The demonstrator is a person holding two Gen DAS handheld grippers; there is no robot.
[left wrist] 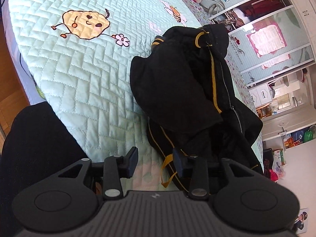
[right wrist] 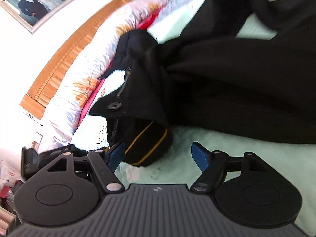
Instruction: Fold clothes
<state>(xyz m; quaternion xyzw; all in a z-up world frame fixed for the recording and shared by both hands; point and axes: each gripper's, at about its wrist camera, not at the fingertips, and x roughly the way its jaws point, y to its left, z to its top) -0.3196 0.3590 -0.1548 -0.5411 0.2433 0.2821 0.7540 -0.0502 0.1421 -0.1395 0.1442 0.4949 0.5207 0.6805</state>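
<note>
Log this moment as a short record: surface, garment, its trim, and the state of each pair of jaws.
surface: pale green quilted bedspread
garment: black trousers, bunched in a heap on the bedspread
trim: yellow piping, zip and button at the waist
left gripper: jaws open, nothing between them, close to the heap's near edge
right gripper: jaws wide open, empty, bedspread between them
fold: not yet begun

Bright daylight, blown-out whites, fisheye-curved edges, right view motion-blurred
</note>
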